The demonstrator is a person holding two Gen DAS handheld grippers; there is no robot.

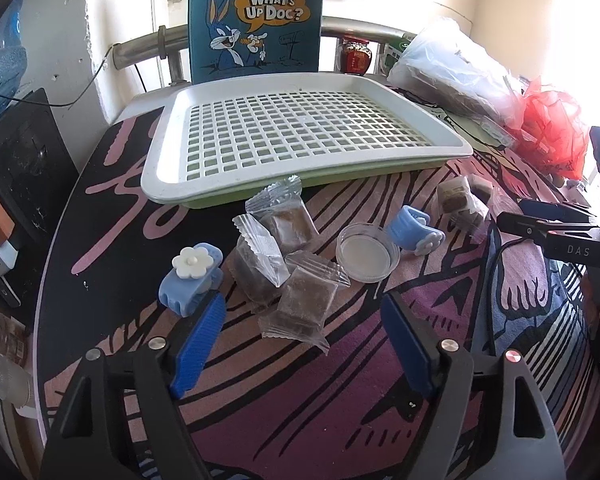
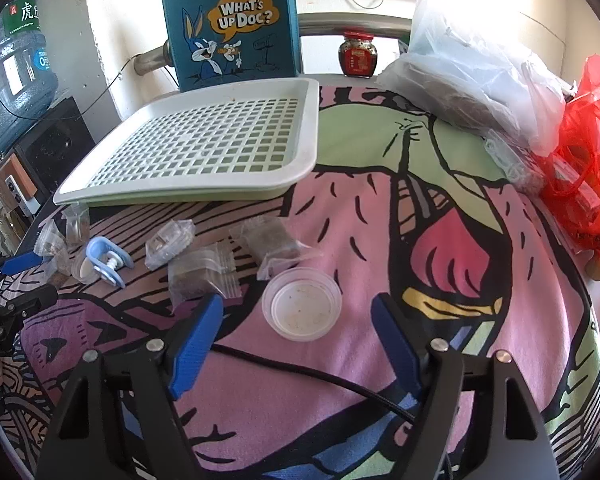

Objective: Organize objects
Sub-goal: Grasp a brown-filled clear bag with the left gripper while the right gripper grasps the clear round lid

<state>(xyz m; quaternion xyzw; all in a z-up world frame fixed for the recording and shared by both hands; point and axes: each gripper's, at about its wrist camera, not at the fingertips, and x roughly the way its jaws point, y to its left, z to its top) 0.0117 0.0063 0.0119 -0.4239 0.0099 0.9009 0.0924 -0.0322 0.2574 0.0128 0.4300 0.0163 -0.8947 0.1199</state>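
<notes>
A white slotted tray (image 1: 168, 184) (image 2: 304, 160) lies empty at the back of the table. In front of it lie several clear-wrapped brown snack packets (image 1: 300, 304) (image 2: 200, 272), two blue flower hair clips (image 1: 192, 280) (image 1: 414, 230) and two small clear plastic cups (image 1: 366, 256) (image 2: 302, 304). My left gripper (image 1: 302, 312) is open just above the nearest packet, its left finger beside a hair clip. My right gripper (image 2: 298, 312) is open around the near clear cup. The right gripper also shows at the right edge of the left wrist view (image 1: 548, 216).
A blue Bugs Bunny bag (image 1: 256, 20) (image 2: 232, 28) stands behind the tray. A red-lidded jar (image 2: 358, 56), a white plastic bag (image 2: 468, 64) and a red bag (image 2: 592, 152) crowd the right back. A water jug (image 2: 12, 68) and a speaker (image 1: 24, 164) stand left. A black cable (image 2: 320, 380) crosses the cloth.
</notes>
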